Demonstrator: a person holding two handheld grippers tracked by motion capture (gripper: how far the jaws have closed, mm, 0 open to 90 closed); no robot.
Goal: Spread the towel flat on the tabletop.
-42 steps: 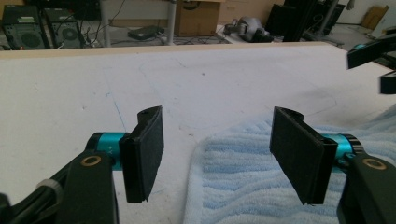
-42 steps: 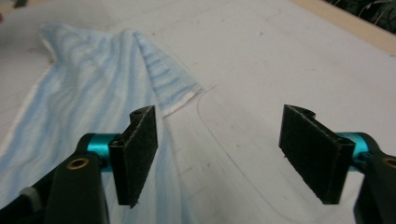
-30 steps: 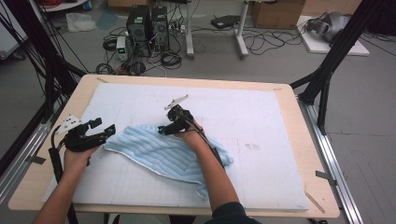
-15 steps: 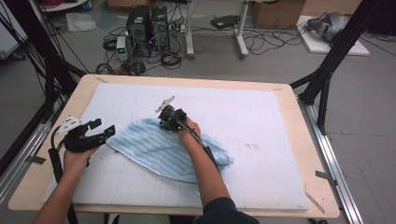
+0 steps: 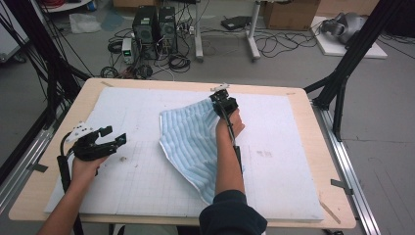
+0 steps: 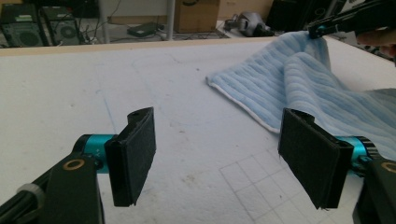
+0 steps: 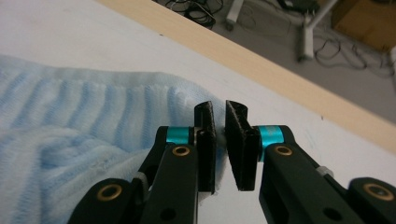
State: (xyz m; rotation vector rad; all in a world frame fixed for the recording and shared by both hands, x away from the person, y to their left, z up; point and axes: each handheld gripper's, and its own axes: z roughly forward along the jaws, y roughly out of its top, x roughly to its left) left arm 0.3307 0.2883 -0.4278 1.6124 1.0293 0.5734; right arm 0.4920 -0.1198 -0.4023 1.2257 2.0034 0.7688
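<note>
Right gripper (image 5: 221, 96), jaws nearly closed after just closing, pinches a corner of the blue striped towel (image 5: 191, 142) and lifts it near the far edge of the white mat (image 5: 137, 112). Left gripper (image 5: 110, 142) stands wide open, empty, well apart, over the mat on the wooden table (image 5: 323, 161).

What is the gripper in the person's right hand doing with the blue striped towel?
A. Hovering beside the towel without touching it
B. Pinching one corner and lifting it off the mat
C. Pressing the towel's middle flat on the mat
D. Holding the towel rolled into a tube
B: the right gripper has its jaws nearly closed on a corner of the blue striped towel, which rises from the white mat toward it.
</note>
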